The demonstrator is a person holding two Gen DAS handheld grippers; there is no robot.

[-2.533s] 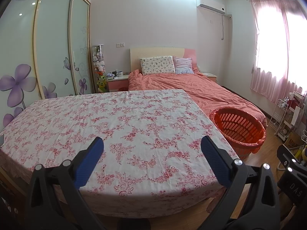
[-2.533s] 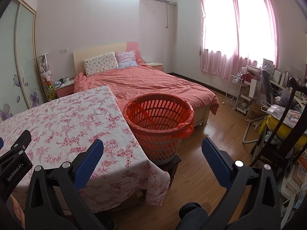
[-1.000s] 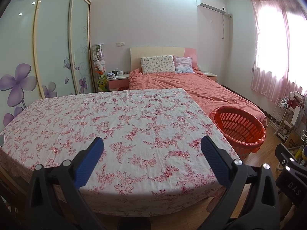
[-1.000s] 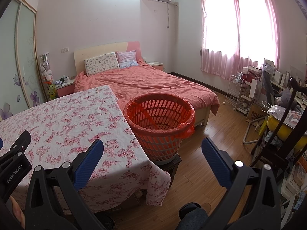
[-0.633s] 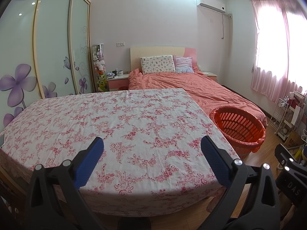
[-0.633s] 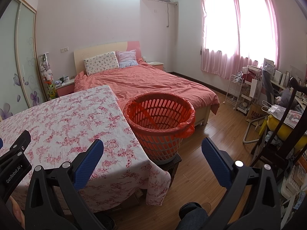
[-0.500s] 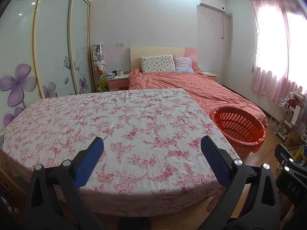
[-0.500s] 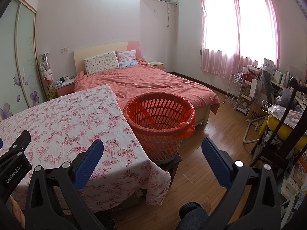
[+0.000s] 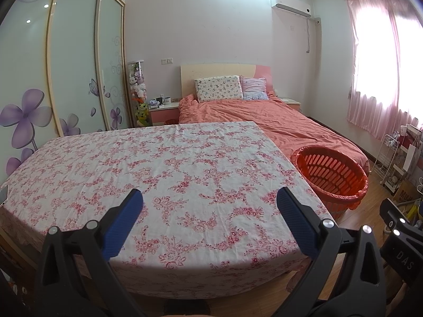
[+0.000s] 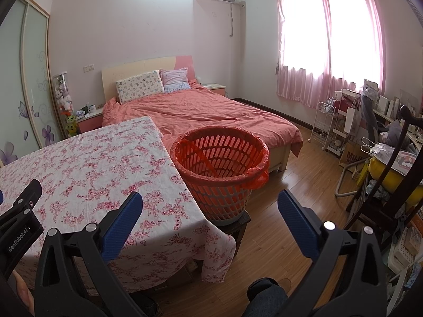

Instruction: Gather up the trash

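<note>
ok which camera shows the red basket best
The right wrist view: the red basket sits near centre, whole, its liner and stool visible. The left wrist view shows it only at the right edge, its base hidden by the table.

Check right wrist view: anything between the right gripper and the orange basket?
Nothing loose. In the right wrist view, between the open right gripper and the orange slotted plastic basket lie only the floral tablecloth's corner and wooden floor.
</note>
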